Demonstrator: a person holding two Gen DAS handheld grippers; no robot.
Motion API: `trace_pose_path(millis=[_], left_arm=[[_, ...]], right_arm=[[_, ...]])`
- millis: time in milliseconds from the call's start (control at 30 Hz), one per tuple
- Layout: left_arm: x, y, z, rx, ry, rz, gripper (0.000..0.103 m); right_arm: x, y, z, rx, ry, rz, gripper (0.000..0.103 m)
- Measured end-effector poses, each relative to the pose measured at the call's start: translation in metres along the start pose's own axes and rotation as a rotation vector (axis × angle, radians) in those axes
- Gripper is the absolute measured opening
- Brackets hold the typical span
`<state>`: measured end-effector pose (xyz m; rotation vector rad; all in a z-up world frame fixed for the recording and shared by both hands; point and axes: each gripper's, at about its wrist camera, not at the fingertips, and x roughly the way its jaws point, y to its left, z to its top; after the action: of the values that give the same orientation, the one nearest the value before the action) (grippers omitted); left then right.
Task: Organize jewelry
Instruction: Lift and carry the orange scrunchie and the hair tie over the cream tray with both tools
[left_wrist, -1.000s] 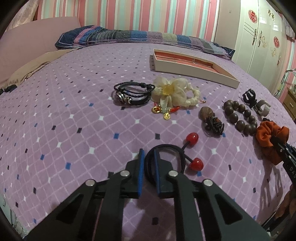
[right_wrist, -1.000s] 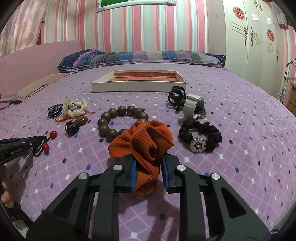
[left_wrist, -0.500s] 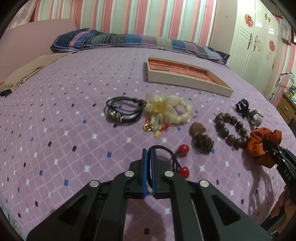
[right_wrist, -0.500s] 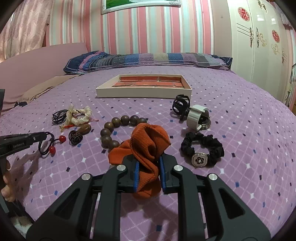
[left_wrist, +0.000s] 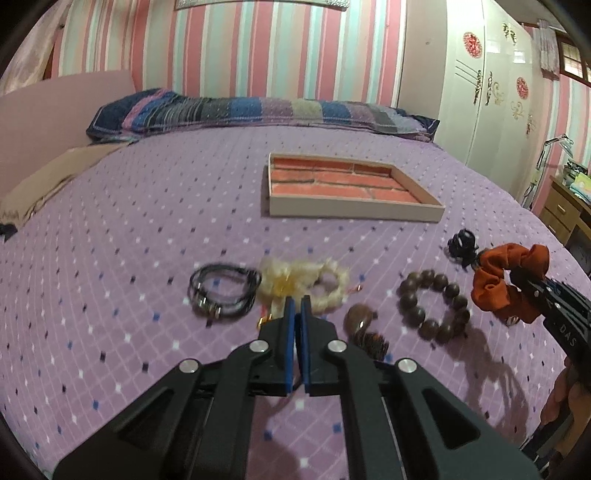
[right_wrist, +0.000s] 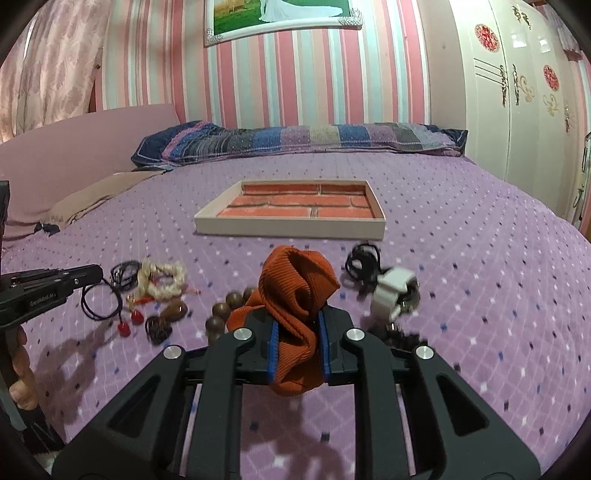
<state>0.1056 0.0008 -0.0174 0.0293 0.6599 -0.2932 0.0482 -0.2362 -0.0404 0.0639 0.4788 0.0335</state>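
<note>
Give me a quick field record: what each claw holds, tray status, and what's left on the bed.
left claw: shut on black hair tie with red beads
right claw: shut on orange scrunchie
tray: nothing visible inside
on bed: wooden bead bracelet, black cord bracelet, cream scrunchie, black claw clip

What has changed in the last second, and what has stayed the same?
The left gripper shut on the black hair tie and lifted it off the bed; its red beads now hang. The right gripper, clamped on the orange scrunchie throughout, raised it too. The tray and other jewelry stayed put.
</note>
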Motion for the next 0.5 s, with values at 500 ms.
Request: trace_pose_path(millis=[500], left_arm=[[0.013, 0.014, 0.049, -0.024, -0.019, -0.046, 0.001]], right_arm=[[0.028, -0.006, 0.04, 0.009, -0.055, 0.006, 0.017]])
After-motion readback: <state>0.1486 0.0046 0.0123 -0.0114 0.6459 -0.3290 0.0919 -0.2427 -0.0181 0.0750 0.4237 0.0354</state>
